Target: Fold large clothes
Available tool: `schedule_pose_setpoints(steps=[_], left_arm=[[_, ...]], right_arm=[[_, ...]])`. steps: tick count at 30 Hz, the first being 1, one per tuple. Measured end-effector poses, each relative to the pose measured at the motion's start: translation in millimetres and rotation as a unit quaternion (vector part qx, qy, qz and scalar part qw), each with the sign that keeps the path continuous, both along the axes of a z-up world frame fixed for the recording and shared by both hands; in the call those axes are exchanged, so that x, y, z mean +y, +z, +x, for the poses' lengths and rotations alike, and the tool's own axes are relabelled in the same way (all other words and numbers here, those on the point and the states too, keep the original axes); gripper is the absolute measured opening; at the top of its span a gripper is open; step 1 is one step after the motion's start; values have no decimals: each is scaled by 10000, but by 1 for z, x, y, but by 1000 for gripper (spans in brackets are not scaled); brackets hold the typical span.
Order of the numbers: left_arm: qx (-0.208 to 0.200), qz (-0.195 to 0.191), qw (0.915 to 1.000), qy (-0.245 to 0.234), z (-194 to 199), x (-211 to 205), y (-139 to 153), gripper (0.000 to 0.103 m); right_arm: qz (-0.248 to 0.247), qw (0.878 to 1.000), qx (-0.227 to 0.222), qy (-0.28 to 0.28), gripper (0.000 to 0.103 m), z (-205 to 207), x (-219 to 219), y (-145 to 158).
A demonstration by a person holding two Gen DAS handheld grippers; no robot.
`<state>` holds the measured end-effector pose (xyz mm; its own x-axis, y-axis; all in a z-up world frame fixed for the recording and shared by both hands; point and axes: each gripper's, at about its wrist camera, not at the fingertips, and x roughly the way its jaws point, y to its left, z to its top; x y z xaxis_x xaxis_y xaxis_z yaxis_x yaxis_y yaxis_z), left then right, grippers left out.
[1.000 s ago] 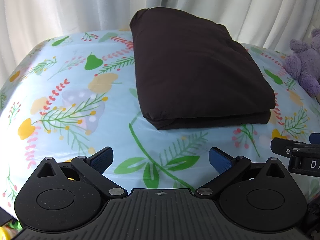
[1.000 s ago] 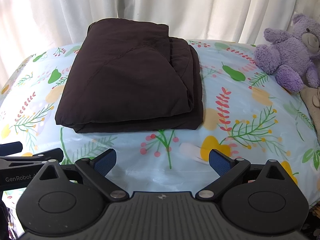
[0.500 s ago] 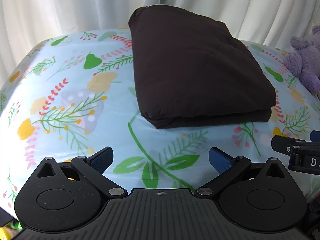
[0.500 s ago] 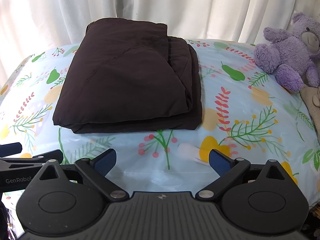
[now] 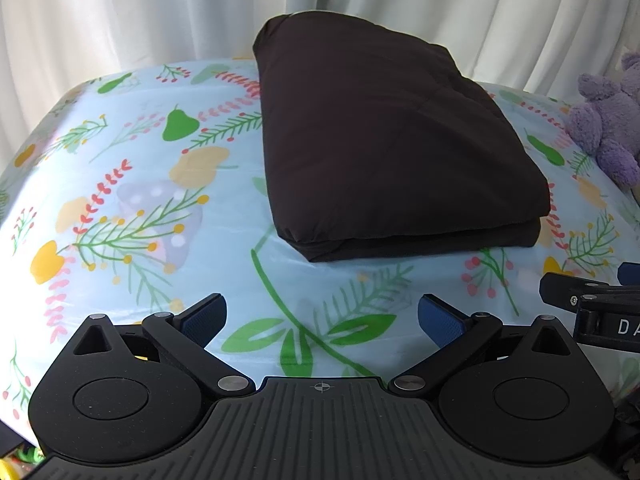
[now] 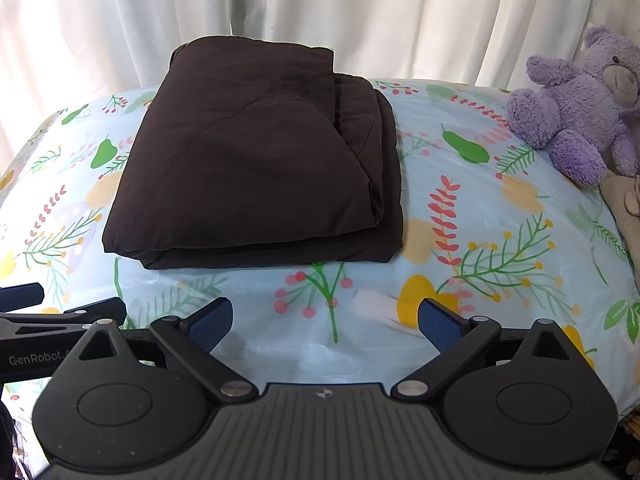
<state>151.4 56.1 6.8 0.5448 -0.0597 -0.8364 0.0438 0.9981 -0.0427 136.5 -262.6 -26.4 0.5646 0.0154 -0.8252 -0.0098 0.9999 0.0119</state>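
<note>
A dark brown garment lies folded in a thick rectangular stack on the floral sheet; it also shows in the right wrist view. My left gripper is open and empty, a short way in front of the stack's near edge. My right gripper is open and empty, also in front of the stack. Each gripper's body shows at the side of the other's view.
A purple teddy bear sits at the right on the sheet, also seen in the left wrist view. A beige soft toy lies beside it. White curtains hang behind the bed.
Both grippers have drifted slightly; the folded garment sits a little higher and further left in both views. Both stay open and empty.
</note>
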Motion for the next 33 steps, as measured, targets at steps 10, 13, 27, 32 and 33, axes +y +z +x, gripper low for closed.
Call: schedule_pose_setpoints(steps=[10, 13, 27, 32, 33], left_arm=[[-23, -15, 10000, -42, 3, -2, 1, 103], [-23, -37, 10000, -54, 4, -2, 1, 103], [-159, -51, 9998, -85, 9, -4, 2, 103], [-172, -25, 9998, -119, 10, -6, 2, 103], [-156, -27, 9998, -127, 11, -6, 1, 103]], right_arm=[[-2, 10000, -1, 1, 99, 2, 0, 0], [-4, 10000, -3, 15, 99, 5, -1, 0], [-16, 10000, -40, -31, 99, 14, 1, 0], [-16, 10000, -44, -35, 99, 15, 2, 0], [-14, 10000, -44, -33, 99, 14, 2, 0]])
